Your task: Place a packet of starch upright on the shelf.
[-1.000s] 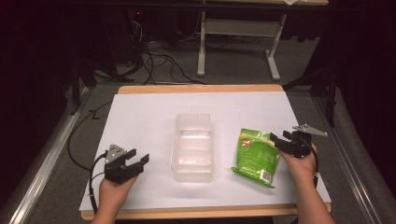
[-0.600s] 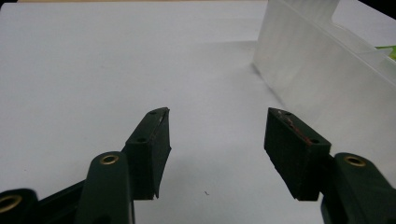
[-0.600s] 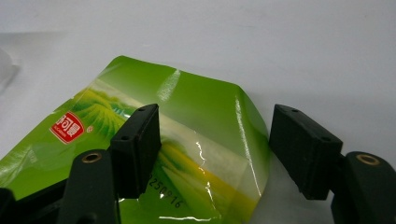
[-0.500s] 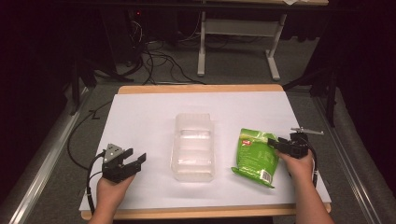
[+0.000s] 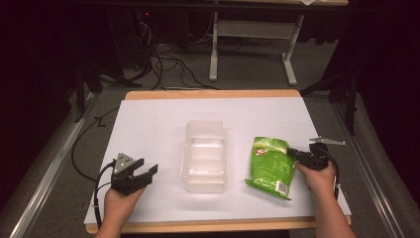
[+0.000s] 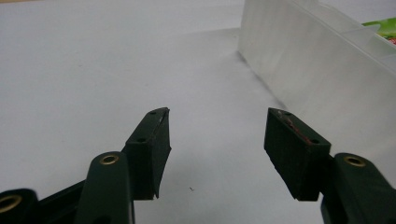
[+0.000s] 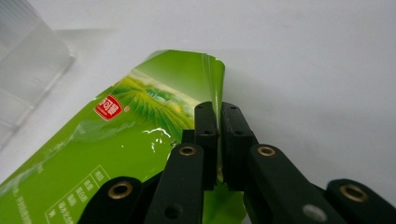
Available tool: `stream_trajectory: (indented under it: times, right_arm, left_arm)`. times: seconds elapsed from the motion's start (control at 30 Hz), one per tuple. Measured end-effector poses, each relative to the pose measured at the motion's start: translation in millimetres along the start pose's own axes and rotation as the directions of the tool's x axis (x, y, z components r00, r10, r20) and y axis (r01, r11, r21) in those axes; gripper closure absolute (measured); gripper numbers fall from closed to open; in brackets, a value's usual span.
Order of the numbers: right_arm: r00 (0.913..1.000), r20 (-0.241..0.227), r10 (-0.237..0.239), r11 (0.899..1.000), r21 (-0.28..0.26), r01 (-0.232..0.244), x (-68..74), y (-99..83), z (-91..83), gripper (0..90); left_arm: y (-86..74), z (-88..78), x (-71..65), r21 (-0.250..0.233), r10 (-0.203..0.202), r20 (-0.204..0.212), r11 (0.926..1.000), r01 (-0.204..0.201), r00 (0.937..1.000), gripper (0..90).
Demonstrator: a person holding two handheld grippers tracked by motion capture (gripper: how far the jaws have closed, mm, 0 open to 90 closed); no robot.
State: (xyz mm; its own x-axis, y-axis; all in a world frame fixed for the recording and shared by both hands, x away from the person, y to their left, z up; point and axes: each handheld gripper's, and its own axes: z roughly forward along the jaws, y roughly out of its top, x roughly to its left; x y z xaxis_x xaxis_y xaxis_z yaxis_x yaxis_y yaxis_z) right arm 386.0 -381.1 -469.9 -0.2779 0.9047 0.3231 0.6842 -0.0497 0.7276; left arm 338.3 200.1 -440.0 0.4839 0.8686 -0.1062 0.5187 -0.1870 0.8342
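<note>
The right gripper (image 7: 218, 140) is pinching the side edge of the green snack bag (image 5: 270, 166), jaws nearly closed on the film. The bag is lying flat toward the table's (image 5: 148, 119) right edge, beside the clear plastic container (image 5: 205, 156). Lifting appears not yet begun. The left gripper (image 6: 217, 144) is waiting wide open, holding nothing, near the front-left corner.

Dim room; grey floor (image 5: 247, 74). White tabletop (image 5: 158, 124), wood-edged. Far: grey table frame (image 5: 247, 29), tangled black cables (image 5: 168, 64).
</note>
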Motion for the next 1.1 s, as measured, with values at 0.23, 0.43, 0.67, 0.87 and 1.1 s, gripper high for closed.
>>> stream_trajectory:
  times: [0.23,0.43,0.67,0.87,1.1]
  right_arm:
    - [0.9955,-0.052,-0.08,0.988,-0.134,0.072,24.2,9.4,-25.6,89.1]
    - [0.9858,-0.083,-0.146,0.968,-0.216,0.125,43.9,15.8,-42.9,89.6]
    - [0.9745,-0.097,-0.202,0.946,-0.277,0.169,63.8,21.8,-54.3,89.9]
    - [0.9614,-0.086,-0.261,0.908,-0.359,0.215,90.1,28.7,-64.5,90.0]
    - [0.9616,-0.024,-0.274,0.868,-0.438,0.236,102.6,35.5,-75.3,90.0]
  left_arm:
    - [-0.2,0.9,-1.9,0.004,0.01,0.002,0.9999,-0.01,0.9999,41.2]
    - [-0.4,2.1,-4.7,0.006,0.024,0.002,0.9997,-0.024,0.9997,41.1]
    - [-0.4,2.5,-5.2,0.007,0.03,-0.002,0.9995,-0.03,0.9995,41.0]
    - [-0.4,1.8,-5.1,0.005,0.03,-0.004,0.9995,-0.03,0.9995,41.0]
    - [-0.4,2.7,-5.1,0.006,0.035,-0.001,0.9994,-0.035,0.9994,41.0]
